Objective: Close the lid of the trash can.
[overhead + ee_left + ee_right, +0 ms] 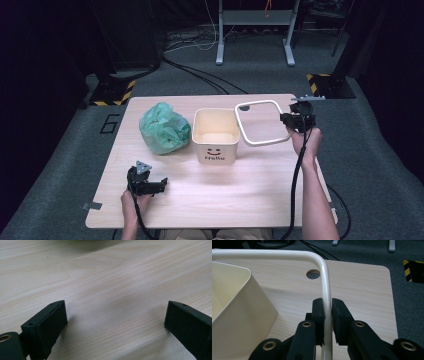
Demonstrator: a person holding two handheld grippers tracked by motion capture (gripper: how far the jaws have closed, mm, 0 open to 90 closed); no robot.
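**Ana:** While the right gripper (327,307) is clamped down, what exactly sits between its jaws?

**Ben:** A thin white frame (325,285), a rounded-square loop of tube. The right gripper view shows both black pads pressing one side of that tube, just below a rounded corner.

**Ana:** And from above?

**Ben:** The high view gives the whole loop (260,122): it is held tilted beside the cream bin (216,135), its left edge close to the bin's right rim, its right edge at the right gripper (295,120) near the table's far right corner. I cannot tell whether frame and bin touch. The loop has no clear long axis; the gripped side runs away from the person.

**Ana:** The other hand?

**Ben:** The left gripper (150,184) rests low at the table's (240,190) near left, pointing right. Its own view (115,322) shows the jaws spread wide with bare wood between them, grasping nothing.

**Ana:** Anything only the high view adds?

**Ben:** A crumpled green bag (164,128) just left of the bin, and the bin's smiley print facing the person.
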